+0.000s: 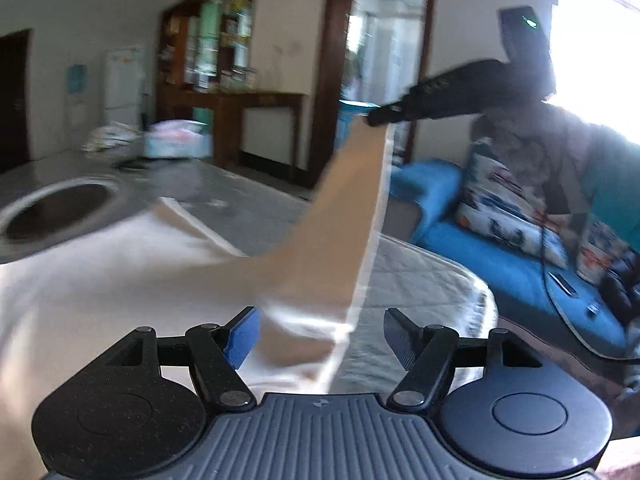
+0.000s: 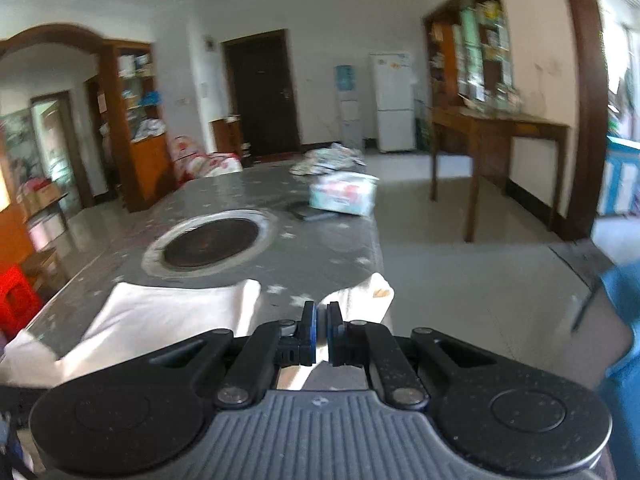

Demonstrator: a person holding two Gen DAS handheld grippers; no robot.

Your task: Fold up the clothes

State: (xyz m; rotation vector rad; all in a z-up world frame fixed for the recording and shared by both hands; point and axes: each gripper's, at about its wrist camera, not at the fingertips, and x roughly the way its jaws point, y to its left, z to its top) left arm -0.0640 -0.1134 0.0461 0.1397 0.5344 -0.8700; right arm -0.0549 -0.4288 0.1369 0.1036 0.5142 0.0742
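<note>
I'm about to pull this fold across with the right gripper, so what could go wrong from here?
The right gripper pinches only a narrow edge of the cream garment, which could slip free. The left gripper is open with cloth between its fingers, so nothing anchors that side and the garment may drag across the table.

white walls, dark door [image 2: 262, 92], wooden shelves [image 2: 472, 52], blue sofa [image 1: 500, 256], bright window [image 1: 596, 48]

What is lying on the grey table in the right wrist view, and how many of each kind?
On the grey table:
Cream garment: 1
Printed packs at the far end: 2
Dark flat object, too blurred to identify: 1
Total: 4
</note>
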